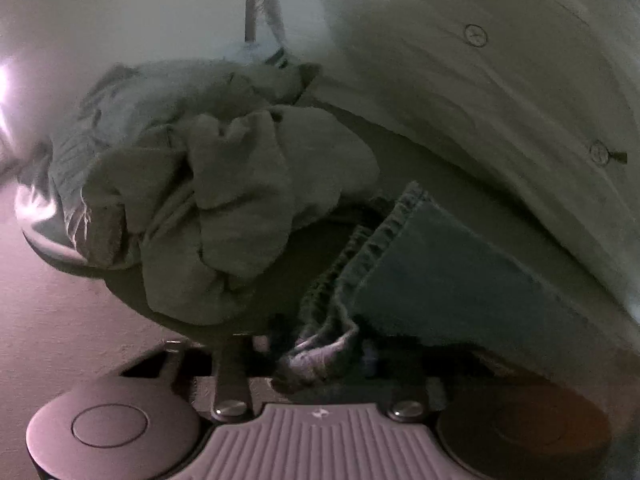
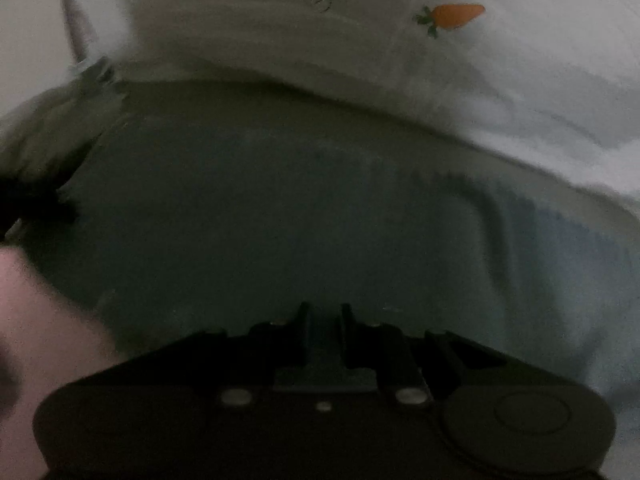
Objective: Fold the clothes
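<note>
A dark blue denim garment point(image 1: 448, 280) lies flat on the surface, its stitched hem towards me. My left gripper point(image 1: 316, 356) is shut on the bunched hem corner of the denim, low in the left wrist view. The same denim point(image 2: 260, 208) fills the right wrist view. My right gripper point(image 2: 324, 320) is low over the denim with its two fingers close together, a strip of denim showing between them. A crumpled grey-beige garment point(image 1: 224, 200) lies in a heap to the left of the denim.
A white bedcover with buttons point(image 1: 476, 35) and a carrot print point(image 2: 456, 16) rises behind the denim. A grey knitted item point(image 1: 132, 100) lies behind the heap. A pale wall with a hanging cord point(image 1: 256, 4) is at the back. The floor point(image 1: 48, 312) is at the left.
</note>
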`<move>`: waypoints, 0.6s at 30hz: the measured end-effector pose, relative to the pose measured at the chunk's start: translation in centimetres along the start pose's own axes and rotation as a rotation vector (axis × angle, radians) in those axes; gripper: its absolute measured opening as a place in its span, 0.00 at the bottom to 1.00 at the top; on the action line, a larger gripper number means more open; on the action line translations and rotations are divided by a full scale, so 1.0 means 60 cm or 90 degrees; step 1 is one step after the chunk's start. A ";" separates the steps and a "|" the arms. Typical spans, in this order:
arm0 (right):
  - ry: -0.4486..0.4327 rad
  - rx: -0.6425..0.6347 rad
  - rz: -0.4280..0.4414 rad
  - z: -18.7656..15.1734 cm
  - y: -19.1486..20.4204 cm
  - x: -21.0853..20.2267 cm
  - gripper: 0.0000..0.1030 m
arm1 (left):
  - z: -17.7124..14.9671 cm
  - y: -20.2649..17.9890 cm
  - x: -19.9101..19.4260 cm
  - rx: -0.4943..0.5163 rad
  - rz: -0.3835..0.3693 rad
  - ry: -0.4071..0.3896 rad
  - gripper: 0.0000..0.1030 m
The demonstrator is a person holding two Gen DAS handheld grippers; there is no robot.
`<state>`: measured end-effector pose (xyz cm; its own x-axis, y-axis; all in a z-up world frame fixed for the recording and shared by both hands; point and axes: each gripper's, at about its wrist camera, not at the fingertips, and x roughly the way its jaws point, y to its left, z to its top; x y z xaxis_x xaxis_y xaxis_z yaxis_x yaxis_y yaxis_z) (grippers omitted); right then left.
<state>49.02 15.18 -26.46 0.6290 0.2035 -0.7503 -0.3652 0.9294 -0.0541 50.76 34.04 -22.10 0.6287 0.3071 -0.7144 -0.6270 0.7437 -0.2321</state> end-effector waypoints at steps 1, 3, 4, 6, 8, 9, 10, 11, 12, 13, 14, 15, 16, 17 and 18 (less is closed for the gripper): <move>0.009 0.003 0.007 -0.011 -0.002 -0.015 0.15 | 0.006 0.006 0.000 -0.022 -0.009 0.013 0.25; 0.013 0.024 0.006 -0.018 -0.016 -0.043 0.15 | 0.021 0.015 -0.003 -0.057 -0.024 0.035 0.24; 0.006 0.040 -0.002 -0.021 -0.031 -0.056 0.15 | 0.030 0.017 -0.011 -0.070 -0.034 0.033 0.24; -0.009 0.074 -0.019 -0.028 -0.062 -0.081 0.15 | 0.049 0.015 -0.032 -0.089 -0.054 0.019 0.23; -0.027 0.111 -0.039 -0.034 -0.095 -0.106 0.15 | 0.068 -0.004 -0.065 -0.095 -0.085 -0.008 0.23; -0.039 0.135 -0.053 -0.038 -0.118 -0.119 0.16 | 0.077 -0.019 -0.082 -0.094 -0.101 -0.022 0.23; -0.048 0.156 -0.061 -0.042 -0.138 -0.128 0.16 | 0.085 -0.043 -0.103 -0.085 -0.122 -0.039 0.23; -0.056 0.174 -0.069 -0.045 -0.156 -0.138 0.16 | 0.093 -0.066 -0.124 -0.075 -0.143 -0.056 0.23; -0.066 0.191 -0.078 -0.054 -0.177 -0.152 0.16 | 0.098 -0.097 -0.146 -0.058 -0.169 -0.074 0.23; -0.078 0.207 -0.088 -0.063 -0.198 -0.167 0.16 | 0.100 -0.134 -0.169 -0.034 -0.198 -0.092 0.23; -0.086 0.218 -0.095 -0.074 -0.216 -0.181 0.16 | 0.097 -0.176 -0.190 -0.013 -0.227 -0.106 0.23; -0.096 0.231 -0.108 -0.089 -0.238 -0.199 0.16 | 0.087 -0.218 -0.205 -0.004 -0.263 -0.101 0.23; -0.101 0.245 -0.117 -0.104 -0.259 -0.214 0.16 | 0.078 -0.261 -0.220 0.004 -0.299 -0.096 0.23; -0.101 0.262 -0.128 -0.119 -0.280 -0.225 0.16 | 0.067 -0.305 -0.235 0.016 -0.334 -0.091 0.23; -0.100 0.278 -0.140 -0.134 -0.301 -0.237 0.16 | 0.038 -0.358 -0.247 0.056 -0.361 -0.083 0.23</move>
<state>41.19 -6.97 -20.10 0.7660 0.0007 -0.6428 0.0877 0.9905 0.1056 55.97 14.86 -5.06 0.9094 -0.0861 -0.4069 -0.1402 0.8577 -0.4948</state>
